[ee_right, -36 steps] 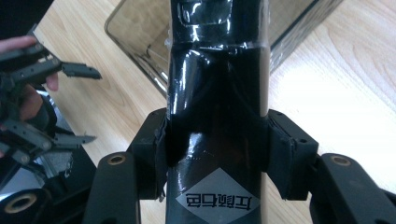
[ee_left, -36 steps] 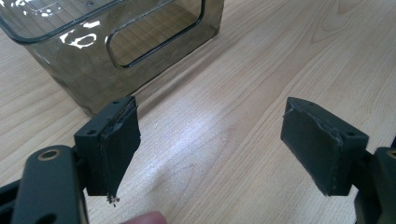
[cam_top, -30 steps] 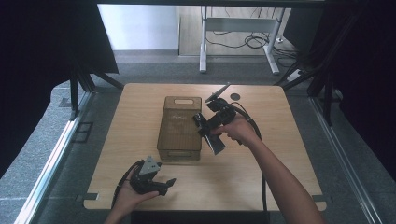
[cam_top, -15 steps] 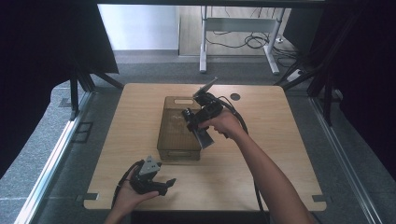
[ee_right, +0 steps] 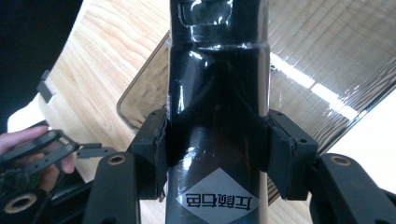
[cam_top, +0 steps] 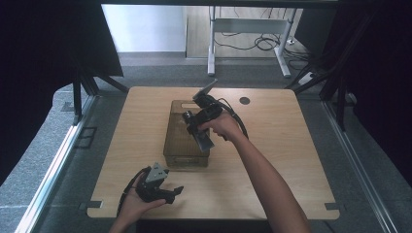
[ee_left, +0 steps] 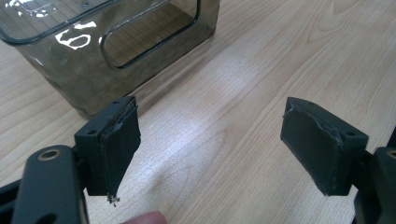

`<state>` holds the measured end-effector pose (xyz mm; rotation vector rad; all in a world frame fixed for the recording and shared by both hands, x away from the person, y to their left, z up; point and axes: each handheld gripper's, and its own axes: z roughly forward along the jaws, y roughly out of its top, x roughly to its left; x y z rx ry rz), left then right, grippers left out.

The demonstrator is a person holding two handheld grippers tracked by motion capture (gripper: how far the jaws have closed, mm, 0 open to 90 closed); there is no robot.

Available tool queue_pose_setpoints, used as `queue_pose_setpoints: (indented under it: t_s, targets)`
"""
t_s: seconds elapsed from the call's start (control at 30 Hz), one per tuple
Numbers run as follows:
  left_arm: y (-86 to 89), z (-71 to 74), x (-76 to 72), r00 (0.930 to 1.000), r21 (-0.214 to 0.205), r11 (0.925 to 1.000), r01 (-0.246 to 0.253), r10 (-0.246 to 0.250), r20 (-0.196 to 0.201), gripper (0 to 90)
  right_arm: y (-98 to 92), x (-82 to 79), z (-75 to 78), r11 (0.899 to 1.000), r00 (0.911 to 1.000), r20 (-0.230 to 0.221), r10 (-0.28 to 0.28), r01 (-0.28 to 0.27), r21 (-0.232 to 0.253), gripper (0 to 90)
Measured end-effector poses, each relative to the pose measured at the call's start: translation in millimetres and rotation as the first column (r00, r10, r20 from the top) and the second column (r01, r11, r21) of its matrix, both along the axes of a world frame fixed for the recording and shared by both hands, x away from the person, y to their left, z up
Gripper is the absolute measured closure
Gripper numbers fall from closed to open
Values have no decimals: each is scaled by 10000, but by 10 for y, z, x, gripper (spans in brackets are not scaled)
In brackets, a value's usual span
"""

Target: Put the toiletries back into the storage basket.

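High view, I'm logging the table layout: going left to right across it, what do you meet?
Left tool near the front edge → smoky clear bin → dark bottle gripped in the right tool → round hole in the tabletop.

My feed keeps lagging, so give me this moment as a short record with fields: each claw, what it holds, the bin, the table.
right claw: shut on the black bottle, pads pressed on both its sides
black bottle: glossy, a grey diamond label near the claw, held above the bin
bin: clear smoky plastic, long, handle slot in the near end, standing on the table
left claw: open, nothing between the pads, low over bare wood near the bin's end
table: light wood, a small dark round hole near the far edge
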<state>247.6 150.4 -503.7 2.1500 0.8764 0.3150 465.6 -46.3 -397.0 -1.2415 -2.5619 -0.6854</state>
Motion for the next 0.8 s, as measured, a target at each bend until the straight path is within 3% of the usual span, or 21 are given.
queue_pose_setpoints:
  t_s: [0.8]
  targets:
    - [-7, -12, 5, 10000, 42, 10000, 52, -52, -18, 200, 233, 131, -183, 9995, 9997, -163, -198, 195, -231, 460]
